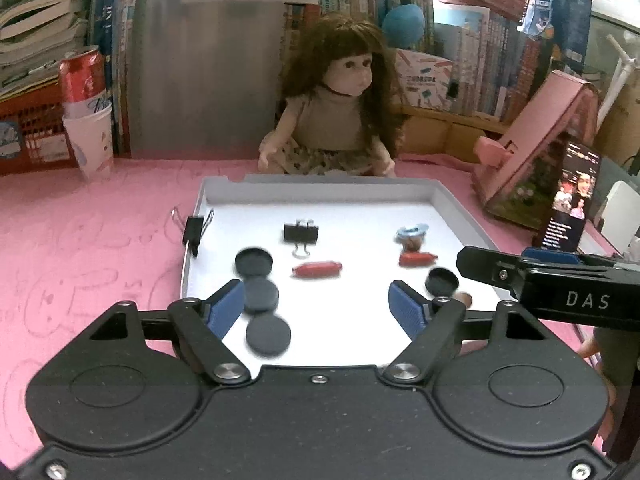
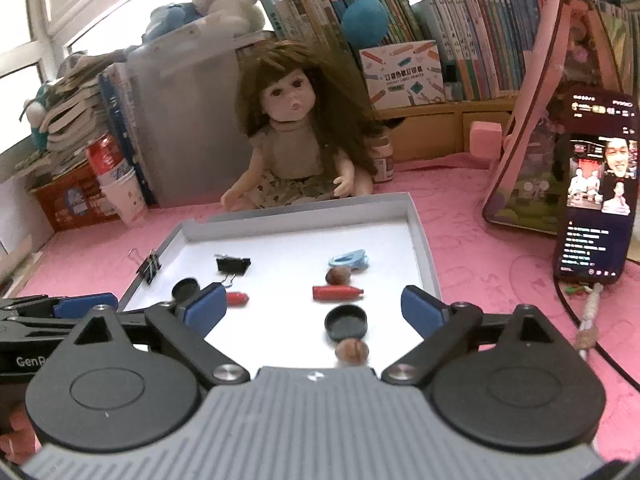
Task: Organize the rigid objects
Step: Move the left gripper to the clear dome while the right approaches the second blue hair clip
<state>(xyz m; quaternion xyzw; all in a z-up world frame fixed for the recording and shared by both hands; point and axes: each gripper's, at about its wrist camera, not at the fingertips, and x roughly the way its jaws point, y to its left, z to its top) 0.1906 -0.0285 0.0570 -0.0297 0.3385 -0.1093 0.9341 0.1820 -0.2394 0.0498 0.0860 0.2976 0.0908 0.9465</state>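
A white tray (image 1: 320,186) lies on the pink mat. At its left sit three black discs (image 1: 261,294), with a black binder clip (image 1: 301,233) and a red capsule (image 1: 317,270) in the middle. To the right are a blue ring (image 1: 412,232), a red bottle-shaped piece (image 2: 338,292), a black cap (image 2: 346,323) and a nut (image 2: 352,351). A second binder clip (image 1: 194,230) grips the tray's left rim. My left gripper (image 1: 316,306) hangs open over the tray's near edge with nothing between its pads. My right gripper (image 2: 314,308) is open above the cap and nut, holding nothing.
A doll (image 1: 336,120) sits just behind the tray. A phone (image 2: 600,196) and a pink toy house (image 1: 536,148) stand at the right. A paper cup with a red can (image 1: 90,136) stands at the left. Books and boxes line the back.
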